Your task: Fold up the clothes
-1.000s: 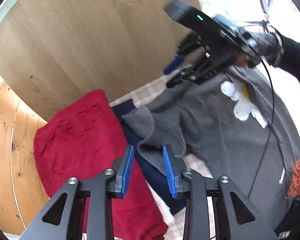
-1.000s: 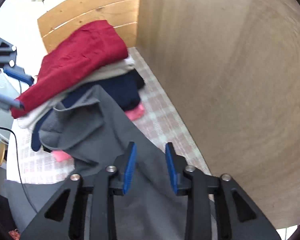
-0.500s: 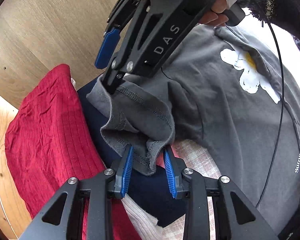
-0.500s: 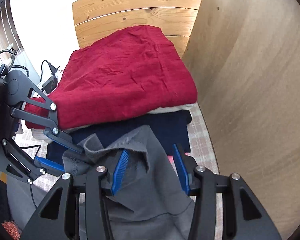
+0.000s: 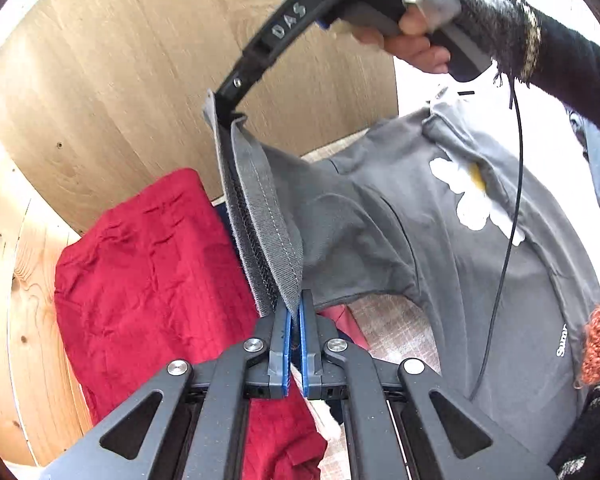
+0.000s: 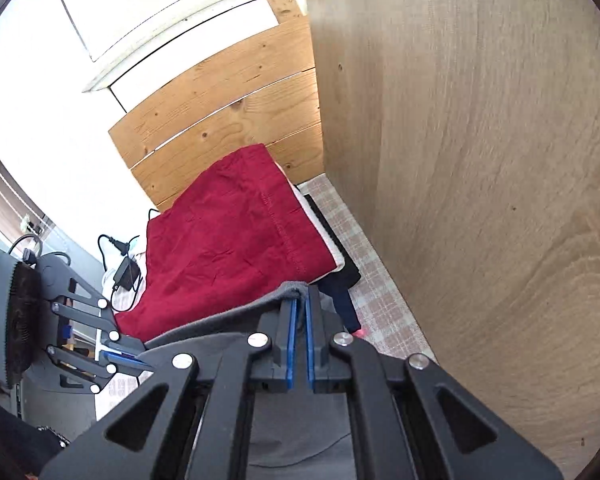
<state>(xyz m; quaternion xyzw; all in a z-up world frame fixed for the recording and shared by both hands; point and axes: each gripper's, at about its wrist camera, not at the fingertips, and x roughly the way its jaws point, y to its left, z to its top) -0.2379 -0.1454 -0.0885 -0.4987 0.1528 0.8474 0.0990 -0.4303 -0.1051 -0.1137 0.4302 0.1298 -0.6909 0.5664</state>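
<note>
- Both jaws have just clamped: left gripper (image 5: pixel 295 312) and right gripper (image 6: pixel 300 312) pinch the grey T-shirt's sleeve hem (image 5: pixel 260 216).
- Hem lifted taut beside the red folded garment (image 5: pixel 148 264); sleeve fold can begin.

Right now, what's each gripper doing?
Left gripper: shut on the grey T-shirt sleeve hem.
Right gripper: shut on the same hem.
</note>
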